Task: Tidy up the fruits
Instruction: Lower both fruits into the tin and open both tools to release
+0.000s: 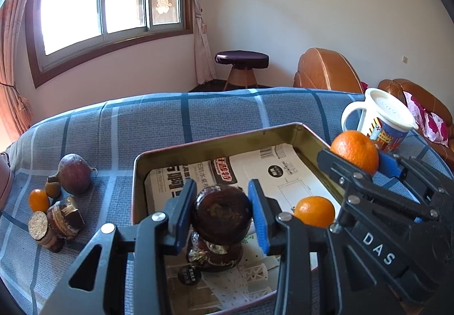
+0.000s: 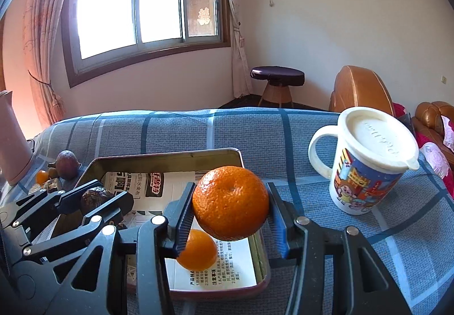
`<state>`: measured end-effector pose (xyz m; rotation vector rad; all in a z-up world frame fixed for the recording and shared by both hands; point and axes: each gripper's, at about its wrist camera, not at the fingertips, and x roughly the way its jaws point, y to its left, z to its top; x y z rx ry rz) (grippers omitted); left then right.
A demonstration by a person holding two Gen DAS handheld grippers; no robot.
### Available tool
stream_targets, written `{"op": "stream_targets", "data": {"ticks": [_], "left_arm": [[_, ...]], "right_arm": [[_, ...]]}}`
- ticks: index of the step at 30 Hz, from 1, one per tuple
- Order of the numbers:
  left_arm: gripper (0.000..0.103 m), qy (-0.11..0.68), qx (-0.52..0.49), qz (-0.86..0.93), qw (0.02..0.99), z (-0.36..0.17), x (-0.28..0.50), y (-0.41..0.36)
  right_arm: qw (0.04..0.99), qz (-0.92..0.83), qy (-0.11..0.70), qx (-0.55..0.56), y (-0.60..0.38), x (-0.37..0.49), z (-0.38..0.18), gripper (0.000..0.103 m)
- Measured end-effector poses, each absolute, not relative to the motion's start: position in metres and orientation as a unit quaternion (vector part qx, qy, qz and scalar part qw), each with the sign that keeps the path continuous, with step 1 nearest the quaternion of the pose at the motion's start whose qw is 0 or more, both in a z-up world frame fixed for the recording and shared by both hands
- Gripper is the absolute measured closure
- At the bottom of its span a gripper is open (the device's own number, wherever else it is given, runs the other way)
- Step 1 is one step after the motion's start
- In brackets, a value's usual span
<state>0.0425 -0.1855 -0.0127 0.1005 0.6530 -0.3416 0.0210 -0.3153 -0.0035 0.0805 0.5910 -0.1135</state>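
Left wrist view: the left gripper (image 1: 222, 213) is closed on a dark brown fruit (image 1: 222, 214), its blue pads pressed against both sides. The fruit hangs above the metal tray (image 1: 198, 145), directly over a second dark fruit (image 1: 215, 254) that lies on the printed paper lining (image 1: 283, 173) the tray floor. A small orange (image 1: 314, 211) already rests in the tray near its right wall. On the checked cloth (image 1: 113, 122) to the left, well apart from the tray, several fruits (image 1: 61, 196) remain: a reddish-purple one, a small orange one and some brown pieces.

Right wrist view: the right gripper (image 2: 230, 205) grips a large orange (image 2: 230, 203) between its pads, held above the near right part of the tray (image 2: 170, 154), with the small orange (image 2: 197, 249) just below and to the left. A lidded mug (image 2: 366, 170) stands on the cloth to the right, clear of the tray.

Procedure, as judged from here: both loads are at the placing step. Lower each fruit until it sits on the paper before opening the fingers; round fruit released from height is likely to roll. Set the dark fruit beside, not on top of, the one beneath. Shift the large orange towards bare paper so it does not land on the small orange. Keep the two grippers apart while lowering.
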Motion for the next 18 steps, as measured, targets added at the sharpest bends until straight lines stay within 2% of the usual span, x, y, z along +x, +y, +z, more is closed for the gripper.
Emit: {"op": "stream_targets", "data": {"ticks": [13,16,18], "left_arm": [[0.064,0.329,0.034,-0.167,0.929,-0.015,0.046,-0.179],[0.06,0.326,0.027,-0.161,0.931,-0.015,0.045,-0.174],[0.052,0.319,0.03,-0.159,0.934,-0.013,0.042,-0.174]], "right_arm": [[0.954,-0.01,0.289,0.076,-0.323,0.021,-0.004,0.051],[0.954,0.006,0.283,0.096,-0.327,0.019,-0.005,0.051],[0.956,0.016,0.27,0.116,-0.331,0.016,-0.003,0.048]]}}
